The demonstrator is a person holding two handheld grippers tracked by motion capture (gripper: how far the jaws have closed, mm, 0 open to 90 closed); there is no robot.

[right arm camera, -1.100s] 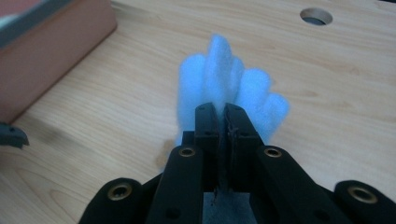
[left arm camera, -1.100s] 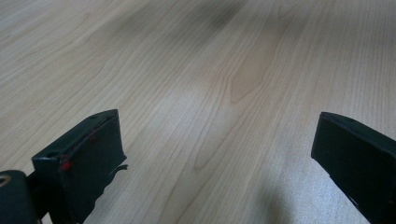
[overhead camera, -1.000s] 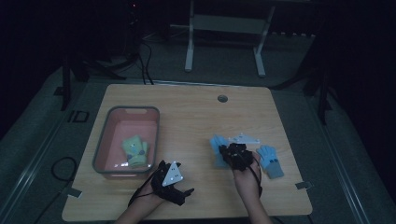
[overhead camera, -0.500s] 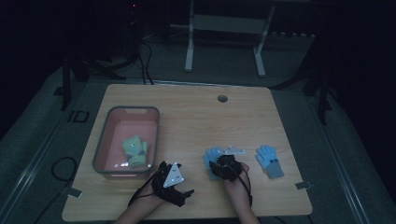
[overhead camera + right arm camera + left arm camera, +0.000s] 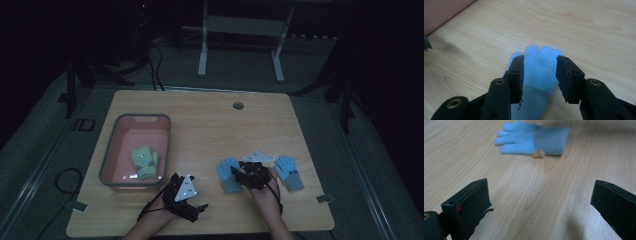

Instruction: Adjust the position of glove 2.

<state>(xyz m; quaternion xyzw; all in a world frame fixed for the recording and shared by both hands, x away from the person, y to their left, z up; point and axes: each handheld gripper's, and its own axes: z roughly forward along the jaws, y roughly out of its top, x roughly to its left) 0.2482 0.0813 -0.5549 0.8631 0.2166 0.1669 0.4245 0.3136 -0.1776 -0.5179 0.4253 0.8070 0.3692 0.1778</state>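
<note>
Dim light covers a wooden table (image 5: 205, 130) on a grey floor, with a metal stand (image 5: 240, 37) behind its far edge. From the high view I see a pink bin (image 5: 120, 131) on the table's left side. Inside it, toward the near end, lies a bundle of yellow-green gloves (image 5: 144, 161); the rest of the bin floor looks bare.

My left gripper (image 5: 186, 196) sits at the near edge just right of the bin's near corner, held in my left hand (image 5: 162, 212). In the left gripper view its jaws stand wide apart over bare wood, with nothing between them.

My right gripper (image 5: 243, 175) sits right of centre, near the front. A blue glove (image 5: 229, 174) lies flat on the table at its tip, fingers pointing away from me. In the right gripper view the jaws are parted on either side of this glove, which looks blurred between and below them; I cannot tell whether they touch it.

A second blue glove (image 5: 289, 171) lies on the table just right of my right gripper, apart from the first. One blue glove also appears in the left gripper view, lying flat with a small tan tag at its cuff edge.
</note>
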